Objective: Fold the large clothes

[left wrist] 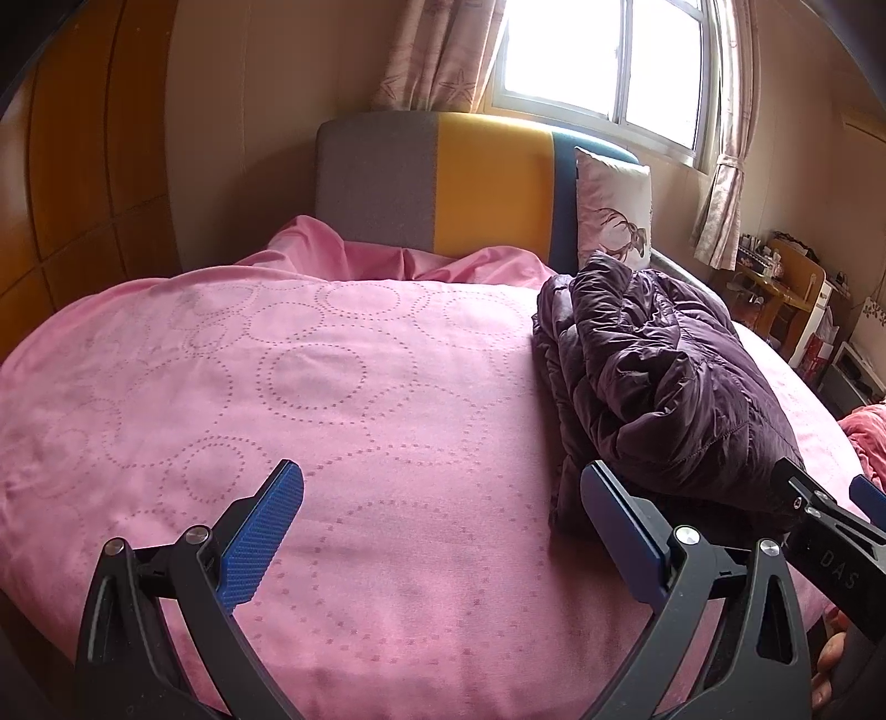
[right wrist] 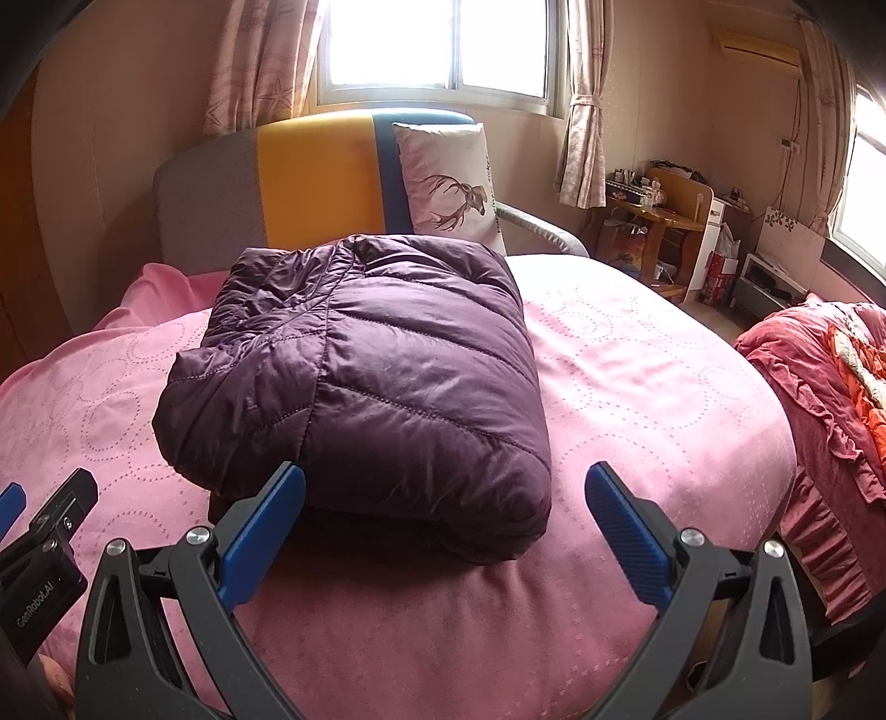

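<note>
Spread right gripper (right wrist: 443, 531) alone faces whole folded jacket (right wrist: 365, 365)

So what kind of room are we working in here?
A home bedroom, most likely. There is a bed with a pink cover and a padded headboard, a deer-print pillow leaning against it, and a curtained window behind. The folded purple jacket lies on the bed.

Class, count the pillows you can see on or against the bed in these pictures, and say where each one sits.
1. A white pillow with a deer print stands upright against the blue end of the headboard, behind the folded purple jacket. Others may be hidden under the pink cover.
</note>
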`<action>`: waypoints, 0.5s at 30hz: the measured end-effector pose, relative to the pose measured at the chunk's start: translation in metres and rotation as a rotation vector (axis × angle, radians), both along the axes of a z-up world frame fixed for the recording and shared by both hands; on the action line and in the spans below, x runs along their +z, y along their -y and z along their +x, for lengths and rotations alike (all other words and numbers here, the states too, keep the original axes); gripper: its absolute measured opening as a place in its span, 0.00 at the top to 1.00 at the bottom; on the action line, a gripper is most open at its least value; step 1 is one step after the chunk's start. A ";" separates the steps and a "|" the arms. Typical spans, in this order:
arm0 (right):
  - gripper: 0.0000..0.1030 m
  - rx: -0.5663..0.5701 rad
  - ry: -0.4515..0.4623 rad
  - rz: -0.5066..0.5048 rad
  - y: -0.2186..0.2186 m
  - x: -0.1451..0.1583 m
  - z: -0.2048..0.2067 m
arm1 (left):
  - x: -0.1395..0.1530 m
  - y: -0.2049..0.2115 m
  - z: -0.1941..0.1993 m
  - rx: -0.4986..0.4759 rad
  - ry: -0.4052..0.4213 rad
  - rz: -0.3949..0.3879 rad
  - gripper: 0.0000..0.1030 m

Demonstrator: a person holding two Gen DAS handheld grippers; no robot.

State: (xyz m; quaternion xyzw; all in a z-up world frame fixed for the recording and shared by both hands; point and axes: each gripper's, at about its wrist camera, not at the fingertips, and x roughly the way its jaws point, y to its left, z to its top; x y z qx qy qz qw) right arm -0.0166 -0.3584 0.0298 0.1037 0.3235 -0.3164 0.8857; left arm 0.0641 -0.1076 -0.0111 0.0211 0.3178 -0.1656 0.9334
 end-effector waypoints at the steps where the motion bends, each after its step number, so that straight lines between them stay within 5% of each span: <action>1: 0.02 0.002 0.002 0.002 -0.001 0.000 0.000 | 0.000 0.000 0.000 -0.001 0.000 0.001 0.04; 15: 0.02 -0.001 0.008 0.009 0.000 -0.003 -0.002 | 0.002 0.000 -0.006 -0.008 -0.001 0.001 0.04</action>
